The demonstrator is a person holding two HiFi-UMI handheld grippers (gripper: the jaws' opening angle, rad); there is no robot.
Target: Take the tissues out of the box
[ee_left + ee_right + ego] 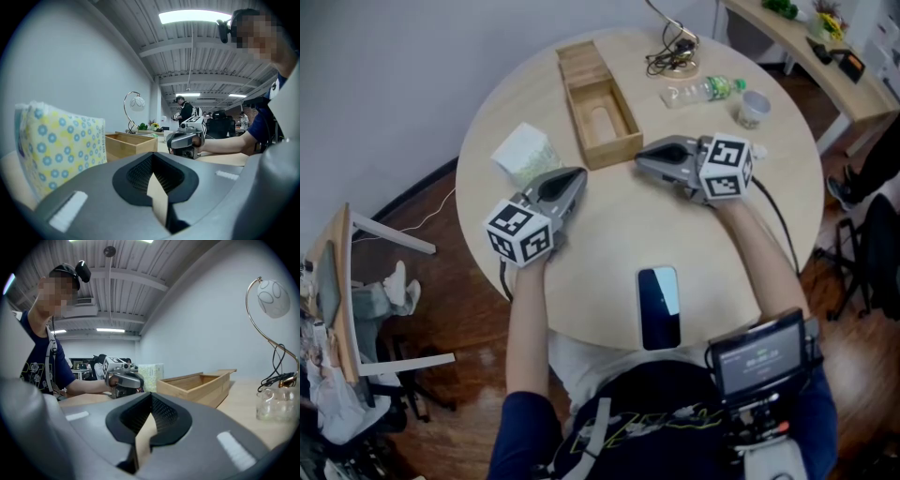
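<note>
Round table (609, 225): your left gripper (578, 175) and right gripper (640, 160) both rest with jaws closed on nothing; tissues (522, 155) lie outside the box (598, 108), at its 8 o'clock.

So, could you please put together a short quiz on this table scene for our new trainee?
1. True or false: the tissue pack lies inside the wooden box.
2. Are the jaws of the left hand-held gripper and the right hand-held gripper apart or together?
3. What lies on the table nearest the person? A) phone B) bottle C) cup
Key: 1 false, it sits on the table beside the box; 2 together, nothing between them; 3 A.
</note>
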